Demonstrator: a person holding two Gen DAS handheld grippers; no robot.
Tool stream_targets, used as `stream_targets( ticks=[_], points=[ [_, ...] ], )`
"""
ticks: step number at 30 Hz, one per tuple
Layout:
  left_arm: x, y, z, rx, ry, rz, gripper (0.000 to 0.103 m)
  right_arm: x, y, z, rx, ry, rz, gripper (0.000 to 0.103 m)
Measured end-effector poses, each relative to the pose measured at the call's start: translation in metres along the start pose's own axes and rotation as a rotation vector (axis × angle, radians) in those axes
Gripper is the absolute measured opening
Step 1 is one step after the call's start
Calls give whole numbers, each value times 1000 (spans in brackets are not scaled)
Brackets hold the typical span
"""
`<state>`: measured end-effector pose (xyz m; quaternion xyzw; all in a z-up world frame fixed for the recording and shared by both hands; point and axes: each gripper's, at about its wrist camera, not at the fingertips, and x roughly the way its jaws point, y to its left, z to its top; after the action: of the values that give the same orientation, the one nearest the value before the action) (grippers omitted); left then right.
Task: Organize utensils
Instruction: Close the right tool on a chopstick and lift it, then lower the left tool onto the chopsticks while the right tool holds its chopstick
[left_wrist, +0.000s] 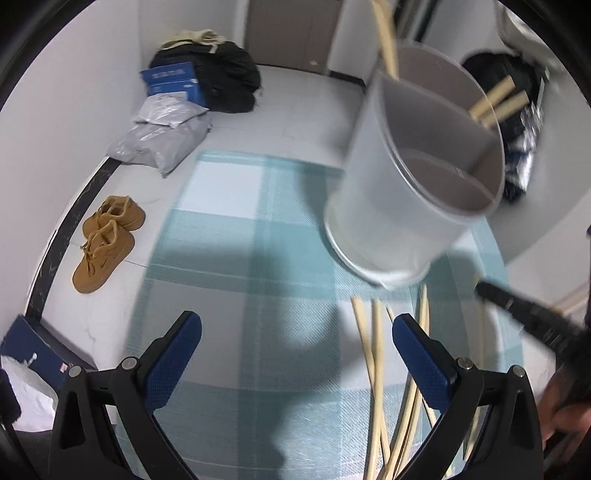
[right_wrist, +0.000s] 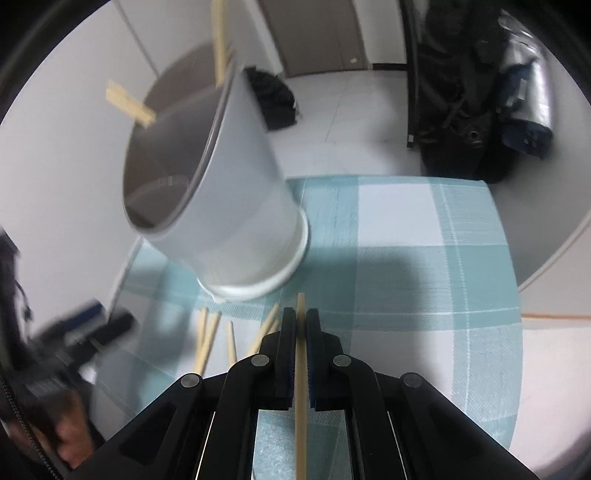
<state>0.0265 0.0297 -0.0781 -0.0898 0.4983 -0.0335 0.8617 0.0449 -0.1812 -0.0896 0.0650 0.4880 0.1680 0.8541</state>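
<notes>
With the right gripper (right_wrist: 301, 325) clamped on one chopstick (right_wrist: 301, 387) and the left gripper (left_wrist: 295, 343) gaping empty over the loose chopsticks (left_wrist: 376, 369) on the checked tablecloth (right_wrist: 424, 258), lift it clear, tip it upright and lower it into the grey holder (right_wrist: 229, 192) near the cloth's far edge.

A matt grey plastic-looking holder (left_wrist: 388, 206) stands on a woven checked cloth (left_wrist: 236, 236), pale bare-wood chopsticks (left_wrist: 376, 354) lie beside it, and the gripper pads (left_wrist: 421, 358) are blue and finely textured.

One holder (left_wrist: 399, 206), two shoes (left_wrist: 107, 240)
</notes>
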Motion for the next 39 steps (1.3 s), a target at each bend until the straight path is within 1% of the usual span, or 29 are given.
stream_targets(
  ticks=[3,4,8,10,14,16,17,22,24,27,29,30,32,35,39],
  points=[
    [4,-10,-6,40,26,10,101,-12,-10,0,53,-45,43,4],
    [5,-12,-7,47,32,10,101,-18,-15,0,67,-57,71,4],
    [10,-22,-11,77,38,41,101,-28,-28,4,97,-84,104,4],
    [13,-22,-11,75,50,47,95,-31,-33,6,111,-100,117,4],
    [22,-24,-12,52,89,41,92,-44,-37,3,126,-131,138,4],
    [24,-24,-12,52,94,51,83,-48,-40,3,120,-143,140,4],
    [25,-26,-12,58,98,52,81,-47,-42,3,115,-147,138,4],
    [28,-32,-16,86,109,64,77,-50,-50,-1,124,-145,137,4],
    [28,-35,-17,105,102,84,73,-51,-49,-2,114,-150,126,4],
    [31,-41,-17,145,110,116,70,-55,-46,-3,84,-168,113,4],
    [31,-47,-14,181,115,120,59,-56,-49,-3,98,-168,129,4],
    [30,-49,-14,193,120,119,50,-57,-49,-3,101,-169,128,4],
    [31,-54,-13,215,130,130,50,-58,-51,-3,104,-172,125,4],
    [29,-56,-12,232,123,154,50,-59,-50,-3,96,-179,117,4],
    [23,-52,-8,209,115,122,50,-62,-49,-3,97,-185,125,4]
  ],
)
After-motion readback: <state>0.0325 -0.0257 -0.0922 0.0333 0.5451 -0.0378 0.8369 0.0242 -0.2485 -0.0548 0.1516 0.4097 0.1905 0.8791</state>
